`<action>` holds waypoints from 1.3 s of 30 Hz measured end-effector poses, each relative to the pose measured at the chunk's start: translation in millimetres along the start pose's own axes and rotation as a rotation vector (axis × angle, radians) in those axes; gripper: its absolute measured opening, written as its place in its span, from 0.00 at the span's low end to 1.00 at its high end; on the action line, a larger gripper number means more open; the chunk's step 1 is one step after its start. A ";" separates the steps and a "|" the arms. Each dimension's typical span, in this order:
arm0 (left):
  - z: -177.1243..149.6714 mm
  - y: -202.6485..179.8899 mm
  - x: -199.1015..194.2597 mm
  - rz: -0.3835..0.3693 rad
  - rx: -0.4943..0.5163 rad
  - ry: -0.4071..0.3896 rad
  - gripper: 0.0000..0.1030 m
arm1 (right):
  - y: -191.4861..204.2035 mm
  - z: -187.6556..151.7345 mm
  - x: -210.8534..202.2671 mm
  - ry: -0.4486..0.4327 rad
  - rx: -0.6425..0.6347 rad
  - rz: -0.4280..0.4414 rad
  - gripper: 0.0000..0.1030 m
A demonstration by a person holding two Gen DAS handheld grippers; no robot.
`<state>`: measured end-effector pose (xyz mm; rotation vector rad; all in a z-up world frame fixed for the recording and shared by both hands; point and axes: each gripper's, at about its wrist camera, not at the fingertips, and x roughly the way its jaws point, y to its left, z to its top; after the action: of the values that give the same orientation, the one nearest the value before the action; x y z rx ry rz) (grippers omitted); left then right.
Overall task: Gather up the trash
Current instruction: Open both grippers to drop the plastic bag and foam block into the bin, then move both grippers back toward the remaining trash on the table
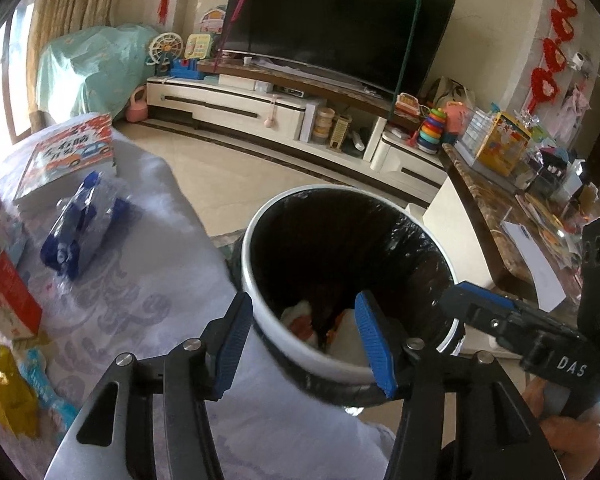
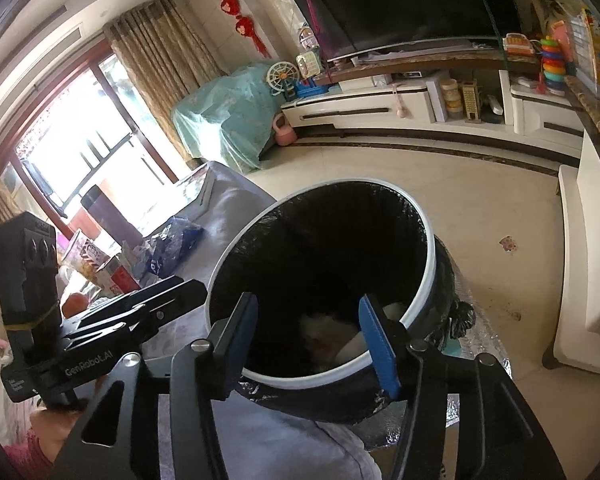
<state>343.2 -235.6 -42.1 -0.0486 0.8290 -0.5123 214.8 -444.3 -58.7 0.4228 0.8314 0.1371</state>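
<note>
Hovering w/ jaws spread and empty over the round white-rimmed, black-lined trash bin, the left gripper sits nearer the crumpled blue-and-clear plastic wrapper lying off to its left on the pale cloth-covered surface, long axis running diagonally away, vs. the right gripper, likewise spread and holding nothing.

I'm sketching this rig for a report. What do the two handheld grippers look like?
Both match: the left gripper and right gripper have black angular metal linkages with silver pivot bolts and ribbed blue finger pads. White lettering marks their bodies, and each carries a black boxy module.
</note>
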 end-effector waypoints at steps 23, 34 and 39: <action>-112.8 76.1 -127.9 0.078 -0.192 -0.055 0.54 | 86.4 -50.3 4.2 -0.007 -0.134 0.065 0.77; -147.9 111.3 -184.4 0.173 -0.272 -0.087 0.54 | 128.6 -78.1 25.4 0.059 -0.179 0.117 0.77; -159.0 128.3 -199.7 0.211 -0.324 -0.092 0.54 | 152.4 -87.9 35.0 0.082 -0.220 0.138 0.77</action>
<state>170.8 -7.8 -42.8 -0.2784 0.8098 -0.1724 180.1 -268.8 -71.8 0.2680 0.8572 0.3728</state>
